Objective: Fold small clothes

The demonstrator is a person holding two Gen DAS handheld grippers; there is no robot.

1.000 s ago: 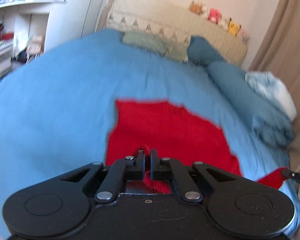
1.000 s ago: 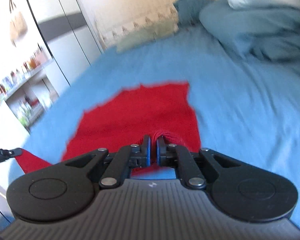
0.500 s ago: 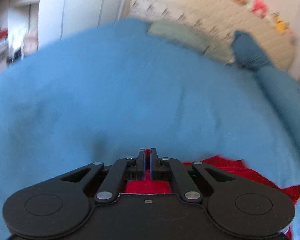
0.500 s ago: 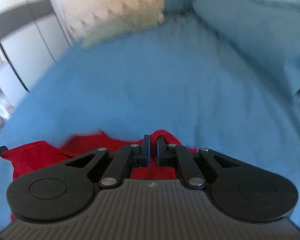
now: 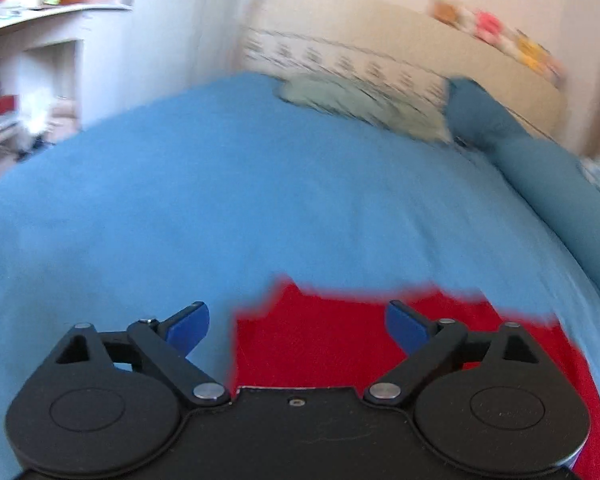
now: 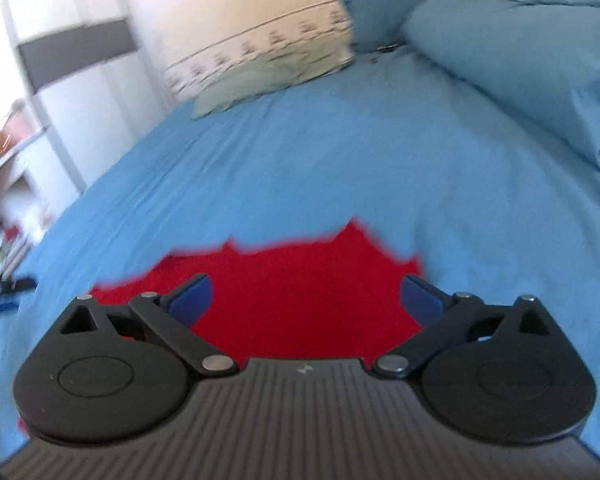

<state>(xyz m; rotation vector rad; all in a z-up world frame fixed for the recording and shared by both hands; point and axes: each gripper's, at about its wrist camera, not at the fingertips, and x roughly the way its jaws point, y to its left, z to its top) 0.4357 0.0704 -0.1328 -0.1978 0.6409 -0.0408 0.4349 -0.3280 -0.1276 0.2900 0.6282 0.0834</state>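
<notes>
A red garment (image 5: 324, 340) lies flat on the blue bedsheet (image 5: 220, 208), close under both grippers. My left gripper (image 5: 297, 326) is open and empty, its jaws spread wide above the garment's left edge. The garment also shows in the right wrist view (image 6: 300, 288). My right gripper (image 6: 305, 298) is open and empty above the garment's right part. The left gripper's tip (image 6: 8, 290) shows at the left edge of the right wrist view. The garment's near part is hidden behind the gripper bodies.
A pale green pillow (image 5: 352, 100) and a dark blue pillow (image 5: 472, 112) lie at the head of the bed. A rolled blue duvet (image 6: 520, 68) runs along the right side. White shelves and a wardrobe (image 5: 52, 80) stand to the left.
Both grippers held the red garment, carried its edge forward over itself, then opened and let go. The garment now lies folded on the sheet.
</notes>
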